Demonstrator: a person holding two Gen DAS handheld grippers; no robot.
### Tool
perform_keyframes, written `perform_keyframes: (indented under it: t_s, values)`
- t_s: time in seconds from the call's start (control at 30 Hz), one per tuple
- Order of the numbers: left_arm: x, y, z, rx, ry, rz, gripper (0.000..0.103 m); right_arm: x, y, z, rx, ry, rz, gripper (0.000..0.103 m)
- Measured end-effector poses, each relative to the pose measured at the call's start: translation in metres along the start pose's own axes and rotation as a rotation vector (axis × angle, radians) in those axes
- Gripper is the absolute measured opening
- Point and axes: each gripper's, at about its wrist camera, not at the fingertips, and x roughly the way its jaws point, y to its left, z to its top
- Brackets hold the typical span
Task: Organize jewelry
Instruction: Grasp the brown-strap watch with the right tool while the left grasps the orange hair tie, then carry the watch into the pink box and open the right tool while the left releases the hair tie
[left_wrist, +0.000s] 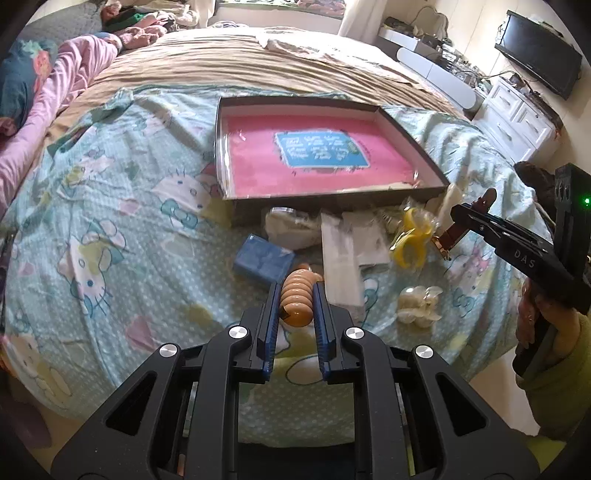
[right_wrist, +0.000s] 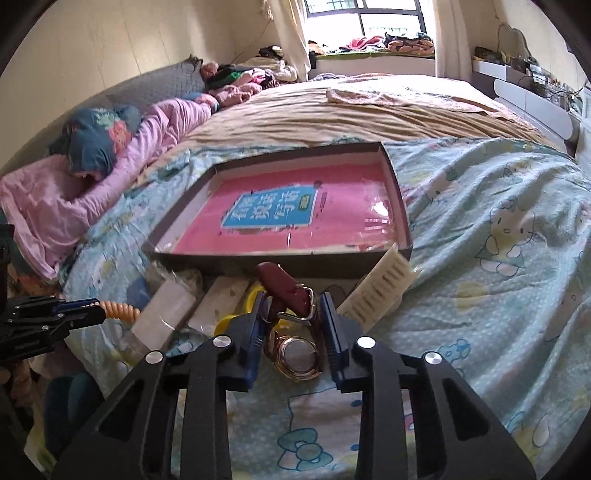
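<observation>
amber beads: bracelet (left_wrist: 295, 301) pinched between pads of left gripper (left_wrist: 295, 295), long axis along the fingers, lifted just off the sheet
watch: maroon-strap watch (right_wrist: 295, 321) clamped in right gripper (right_wrist: 293, 310), strap pointing far
tray: box tray (left_wrist: 424, 155) lies straight beyond both grippers, left one more centred on it

An amber ribbed bracelet (left_wrist: 295, 299), a maroon-strapped watch (right_wrist: 291, 295), and a pink-lined dark box (left_wrist: 432, 162).
</observation>
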Motion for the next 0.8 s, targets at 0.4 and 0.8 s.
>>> perform_keyframes:
  t_s: [0.4, 0.8]
  values:
    - [-0.015, -0.016, 0.048, 0.062, -0.062, 0.001, 0.011, -0.019, -0.007, 0.035, 0.011, -0.091, 0.029, 0.025]
    - [0.020, -0.017, 0.095, 0.055, -0.046, 0.016, 0.011, -0.005, -0.017, 0.070, -0.001, -0.134, 0.009, 0.025]
